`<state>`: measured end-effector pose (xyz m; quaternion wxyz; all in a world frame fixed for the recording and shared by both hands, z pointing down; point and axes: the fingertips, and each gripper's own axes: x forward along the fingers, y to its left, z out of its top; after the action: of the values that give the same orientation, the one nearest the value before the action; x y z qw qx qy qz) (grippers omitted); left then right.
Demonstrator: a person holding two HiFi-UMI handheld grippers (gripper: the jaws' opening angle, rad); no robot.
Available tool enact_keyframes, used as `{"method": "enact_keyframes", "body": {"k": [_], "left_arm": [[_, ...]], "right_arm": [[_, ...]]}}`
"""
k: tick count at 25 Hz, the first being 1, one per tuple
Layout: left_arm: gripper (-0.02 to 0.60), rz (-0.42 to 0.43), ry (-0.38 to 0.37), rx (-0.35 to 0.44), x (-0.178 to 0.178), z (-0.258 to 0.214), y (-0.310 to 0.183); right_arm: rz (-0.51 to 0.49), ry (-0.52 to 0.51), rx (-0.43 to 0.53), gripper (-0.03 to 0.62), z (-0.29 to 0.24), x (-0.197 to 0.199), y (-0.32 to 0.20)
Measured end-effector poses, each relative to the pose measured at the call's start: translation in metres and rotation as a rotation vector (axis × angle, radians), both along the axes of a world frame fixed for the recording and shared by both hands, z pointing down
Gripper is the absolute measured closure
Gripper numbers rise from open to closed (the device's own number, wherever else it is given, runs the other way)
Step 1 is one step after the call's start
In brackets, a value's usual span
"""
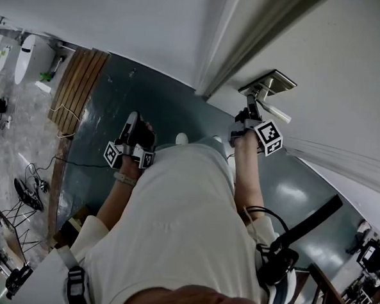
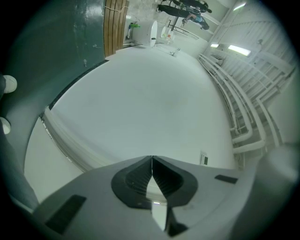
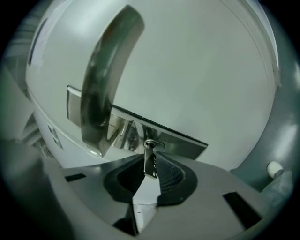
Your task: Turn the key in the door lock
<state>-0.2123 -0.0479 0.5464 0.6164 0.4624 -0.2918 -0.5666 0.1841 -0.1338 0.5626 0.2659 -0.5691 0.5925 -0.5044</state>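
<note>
A silver key (image 3: 150, 161) sits in the keyhole (image 3: 150, 143) of a metal lock plate (image 3: 180, 137) on the white door (image 3: 197, 70), just below the lever handle (image 3: 101, 79). My right gripper (image 3: 150, 165) is shut on the key's bow, which shows edge-on between the pads. In the head view the right gripper (image 1: 250, 114) is up against the lock plate (image 1: 269, 82), under the handle (image 1: 274, 111); the key itself is hidden there. My left gripper (image 1: 130, 122) hangs apart at the person's left side, away from the door. The left gripper (image 2: 152, 163) is shut and empty.
The door frame (image 1: 248, 42) runs diagonally beside the lock. A dark green floor (image 1: 123, 92) lies below, with a wooden slatted panel (image 1: 78, 87) and cables (image 1: 31, 170) at the left. White railings (image 2: 243, 108) run along the wall in the left gripper view.
</note>
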Motion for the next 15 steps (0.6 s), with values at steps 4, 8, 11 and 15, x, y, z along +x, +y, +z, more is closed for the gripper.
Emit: {"method": "enact_keyframes", "body": {"k": [4,8,11,15], "left_arm": [[0.574,-0.002,0.003,-0.007,0.0008,-0.0004,-0.0013],[0.574,-0.002,0.002,-0.013,0.0012,0.0031,-0.0013],[0.574,-0.005,0.004,-0.018,0.0008,0.005,-0.001],[0.574,-0.004,0.004,-0.022,-0.0004,0.0039,-0.002]], "right_arm": [[0.037,-0.239,0.035,0.53,0.001,0.0002,0.0014],[0.061,-0.423,0.063,0.528,0.0055,0.0022,0.0021],[0.085,-0.586,0.115,0.528,0.0066,0.0037,0.0022],[0.131,-0.8,0.209,0.554,0.0053,0.0032,0.0032]]}}
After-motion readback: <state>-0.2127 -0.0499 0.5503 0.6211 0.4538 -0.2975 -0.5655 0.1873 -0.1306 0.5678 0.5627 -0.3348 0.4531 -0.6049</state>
